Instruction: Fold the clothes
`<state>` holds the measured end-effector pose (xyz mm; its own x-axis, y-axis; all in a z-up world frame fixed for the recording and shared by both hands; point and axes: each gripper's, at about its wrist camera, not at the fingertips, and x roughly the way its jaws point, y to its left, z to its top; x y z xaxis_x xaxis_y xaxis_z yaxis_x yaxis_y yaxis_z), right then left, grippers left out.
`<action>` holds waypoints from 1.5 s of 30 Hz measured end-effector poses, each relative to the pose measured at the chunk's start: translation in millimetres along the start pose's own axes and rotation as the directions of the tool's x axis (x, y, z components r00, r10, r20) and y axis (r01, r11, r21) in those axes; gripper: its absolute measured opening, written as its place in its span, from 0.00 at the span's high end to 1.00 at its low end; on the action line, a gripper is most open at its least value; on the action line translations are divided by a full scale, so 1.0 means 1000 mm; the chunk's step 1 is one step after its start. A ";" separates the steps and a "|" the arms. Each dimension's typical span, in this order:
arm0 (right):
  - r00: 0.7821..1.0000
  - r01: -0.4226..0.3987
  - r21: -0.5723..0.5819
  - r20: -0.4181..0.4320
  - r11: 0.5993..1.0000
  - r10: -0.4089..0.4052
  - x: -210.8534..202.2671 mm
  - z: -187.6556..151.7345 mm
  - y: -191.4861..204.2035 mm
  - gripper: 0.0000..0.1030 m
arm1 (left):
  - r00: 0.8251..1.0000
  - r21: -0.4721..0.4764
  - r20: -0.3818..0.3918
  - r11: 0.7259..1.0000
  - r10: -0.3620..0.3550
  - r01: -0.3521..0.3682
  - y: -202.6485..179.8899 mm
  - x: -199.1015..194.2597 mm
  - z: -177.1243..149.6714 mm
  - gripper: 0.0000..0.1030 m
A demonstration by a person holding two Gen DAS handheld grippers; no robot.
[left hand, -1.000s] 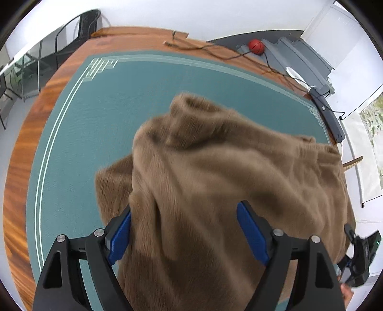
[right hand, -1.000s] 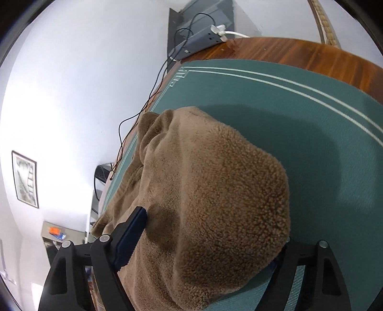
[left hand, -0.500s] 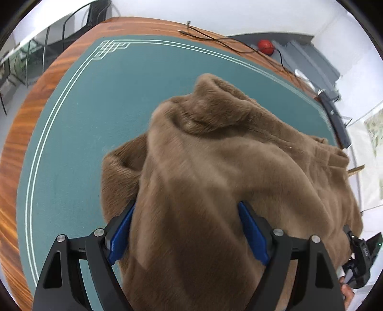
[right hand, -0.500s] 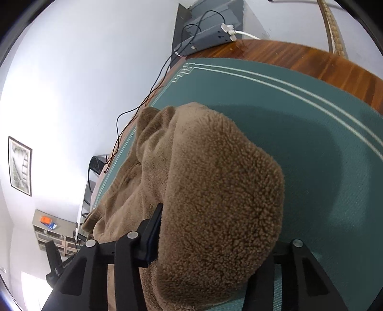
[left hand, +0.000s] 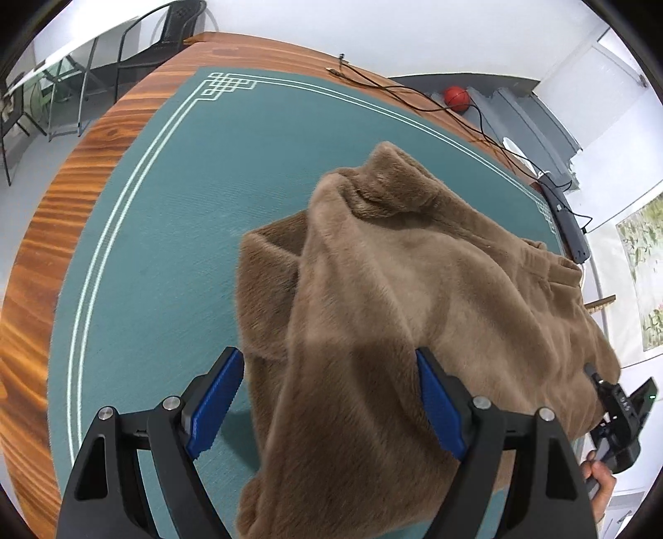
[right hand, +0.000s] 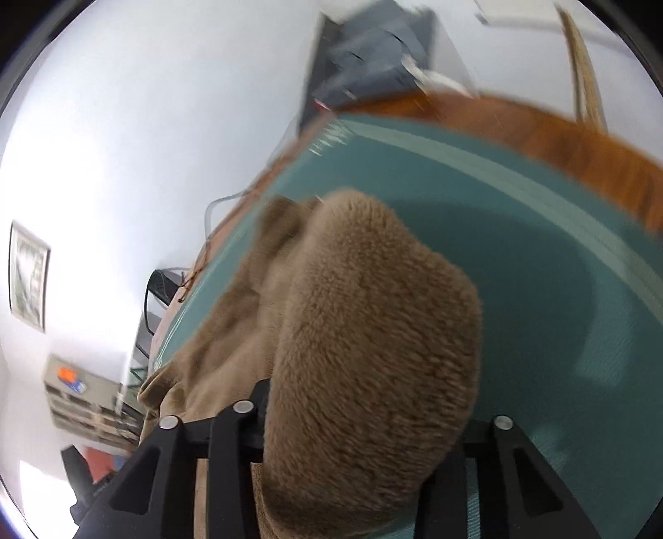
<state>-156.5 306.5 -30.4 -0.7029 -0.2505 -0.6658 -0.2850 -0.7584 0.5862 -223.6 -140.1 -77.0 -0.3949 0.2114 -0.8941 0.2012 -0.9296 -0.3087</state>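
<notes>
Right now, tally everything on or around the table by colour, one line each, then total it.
Brown: 1, the fleece garment
Teal: 1, the mat
Red: 1, the ball
Black: 3, the chair, the cable and the power strip
Total: 6

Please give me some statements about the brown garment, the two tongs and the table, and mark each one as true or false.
1. The garment is brown and fluffy. True.
2. It lies flat and neatly folded on the green mat. False: it is bunched, and it drapes over both tongs.
3. The left tongs have blue pads on the fingers. True.
4. The right tongs are empty. False: thick fleece fills the space between the fingers.
5. A red ball sits beyond the far edge of the table. True.
6. The mat is plain, with no border. False: pale lines run along its edge.
</notes>
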 end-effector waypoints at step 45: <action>0.999 -0.019 -0.599 -0.042 0.801 -0.008 -0.034 -0.150 0.144 0.20 | 0.945 -0.069 -0.053 0.945 -0.323 0.319 -0.044 -0.023 -0.019 0.17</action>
<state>-75.5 115.5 7.7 -0.6730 -0.2695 -0.6888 0.1753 -0.9628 0.2055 -206.3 -98.6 -48.9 -0.3903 0.5163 -0.7623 0.1258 -0.7903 -0.5997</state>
